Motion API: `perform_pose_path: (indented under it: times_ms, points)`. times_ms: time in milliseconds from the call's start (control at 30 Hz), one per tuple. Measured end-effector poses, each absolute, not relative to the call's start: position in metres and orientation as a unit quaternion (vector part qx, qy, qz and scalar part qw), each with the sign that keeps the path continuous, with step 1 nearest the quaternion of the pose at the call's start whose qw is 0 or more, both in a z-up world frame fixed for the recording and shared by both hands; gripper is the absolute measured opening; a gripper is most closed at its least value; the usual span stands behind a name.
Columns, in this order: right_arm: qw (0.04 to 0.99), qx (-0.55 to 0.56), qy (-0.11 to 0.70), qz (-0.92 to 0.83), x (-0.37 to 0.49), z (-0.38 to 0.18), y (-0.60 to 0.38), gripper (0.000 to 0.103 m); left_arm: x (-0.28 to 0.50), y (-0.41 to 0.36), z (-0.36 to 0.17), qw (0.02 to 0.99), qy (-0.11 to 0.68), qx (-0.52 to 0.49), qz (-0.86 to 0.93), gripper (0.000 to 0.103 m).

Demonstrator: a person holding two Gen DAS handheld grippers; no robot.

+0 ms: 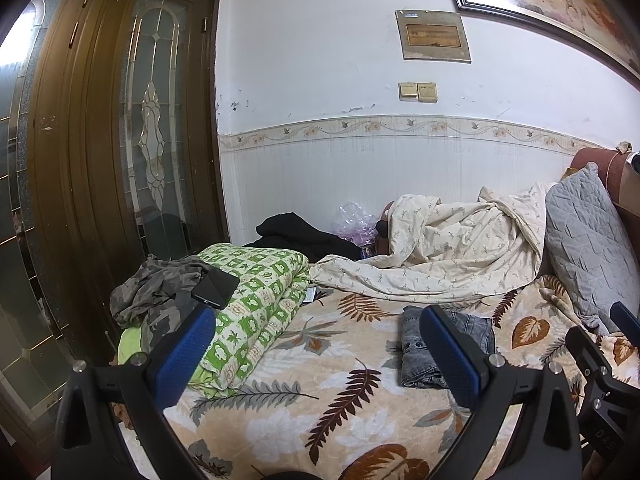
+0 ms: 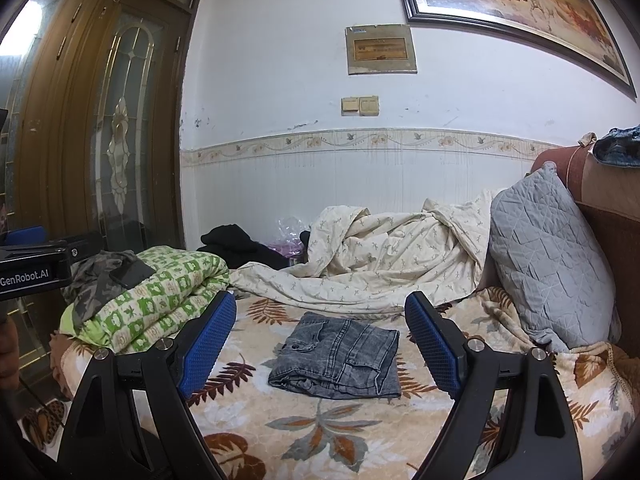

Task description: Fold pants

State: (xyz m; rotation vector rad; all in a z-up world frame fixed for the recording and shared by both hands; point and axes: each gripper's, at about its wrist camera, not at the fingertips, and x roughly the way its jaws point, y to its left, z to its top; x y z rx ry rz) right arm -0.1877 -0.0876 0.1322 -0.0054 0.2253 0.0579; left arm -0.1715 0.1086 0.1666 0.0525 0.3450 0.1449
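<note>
A: Where are the pants (image 2: 338, 354) found, and in which condition?

B: They are seen lying on the leaf-print blanket (image 2: 320, 432), already folded into a compact grey denim packet, between the green checked quilt (image 2: 160, 304) and the grey pillow (image 2: 548, 264).

A: How is such cloth expected to handle?

B: Denim is judged rather heavy and stiff for cloth, not slippery, not fragile. Several layers are stacked, so the thick folded edge at the front should be taken, all layers together.

A: And the claws?

B: The right gripper (image 2: 320, 344) is held spread wide above the blanket, nothing pinched. The left gripper (image 1: 318, 354) is also spread and empty, the pants partly hidden behind its finger.
</note>
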Motion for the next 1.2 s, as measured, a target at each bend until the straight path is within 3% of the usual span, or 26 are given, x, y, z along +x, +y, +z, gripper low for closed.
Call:
perform_pose_path:
  times_ms: [1200]
  points:
    - [0.992, -0.004, 0.127, 0.026, -0.182, 0.121, -0.091, 0.086, -0.167, 0.112, 0.145, 0.979, 0.188, 0.018, 0.077, 0.103]
